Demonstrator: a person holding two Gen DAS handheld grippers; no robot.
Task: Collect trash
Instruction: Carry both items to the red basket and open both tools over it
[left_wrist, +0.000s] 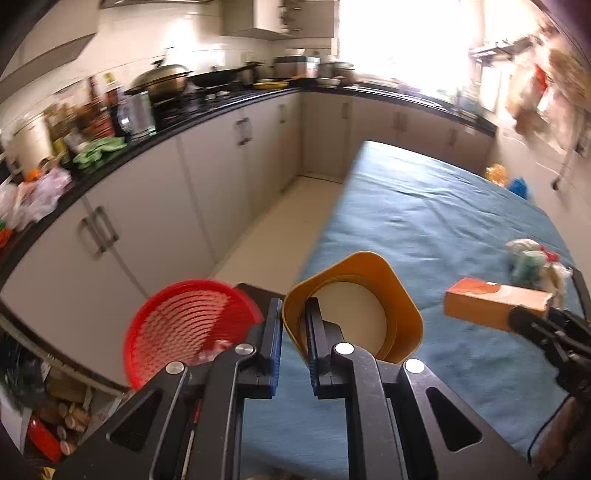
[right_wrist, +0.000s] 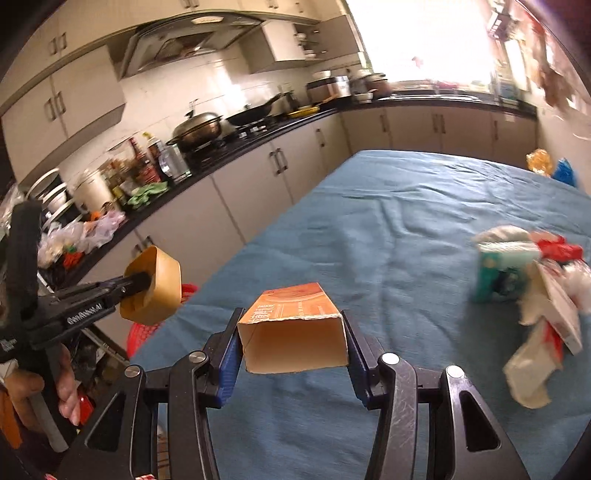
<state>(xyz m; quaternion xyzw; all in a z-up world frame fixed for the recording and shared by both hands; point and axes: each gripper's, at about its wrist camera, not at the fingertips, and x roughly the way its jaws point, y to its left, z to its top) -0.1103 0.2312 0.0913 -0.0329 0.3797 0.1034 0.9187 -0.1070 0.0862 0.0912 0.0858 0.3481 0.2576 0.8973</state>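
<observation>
My left gripper (left_wrist: 293, 332) is shut on the wall of a yellow-orange paper cup (left_wrist: 354, 306), held up over the table's near left edge. The right wrist view shows that left gripper (right_wrist: 142, 282) and cup (right_wrist: 157, 291) at the left. My right gripper (right_wrist: 292, 325) is shut on an orange carton (right_wrist: 291, 328) whose open end faces the camera, above the blue tablecloth (right_wrist: 369, 206). The left wrist view has the carton (left_wrist: 495, 302) and right gripper (left_wrist: 524, 319) at the right. A red mesh basket (left_wrist: 188, 328) sits low beside the table.
A heap of crumpled wrappers, a green packet and paper (right_wrist: 517, 280) lies on the table's right side. A black counter (left_wrist: 221, 103) with pots, bottles and bags runs along the left above white cabinets. A floor aisle (left_wrist: 280, 221) separates it from the table.
</observation>
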